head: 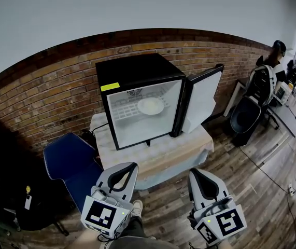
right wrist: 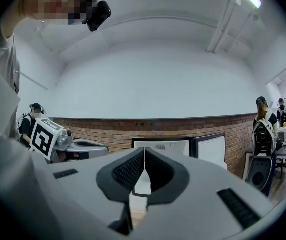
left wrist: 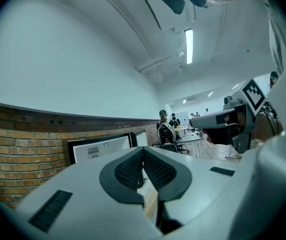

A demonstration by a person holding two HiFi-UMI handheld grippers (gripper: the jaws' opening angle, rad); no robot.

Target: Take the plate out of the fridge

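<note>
The white plate (head: 151, 106) lies on the wire shelf (head: 121, 109) inside the open mini fridge (head: 132, 71) on a cloth-covered table (head: 176, 148), while the left gripper (head: 129, 167) and the right gripper (head: 196, 173), both with jaws pressed together and empty, are well apart from it.

Looks like an open-plan office or lab: brick wall (head: 44, 87), wood floor (head: 251, 180), swivel chairs (head: 244, 117), people (head: 277, 51) at desks (head: 293, 110), strip lights (left wrist: 188, 46) overhead.
</note>
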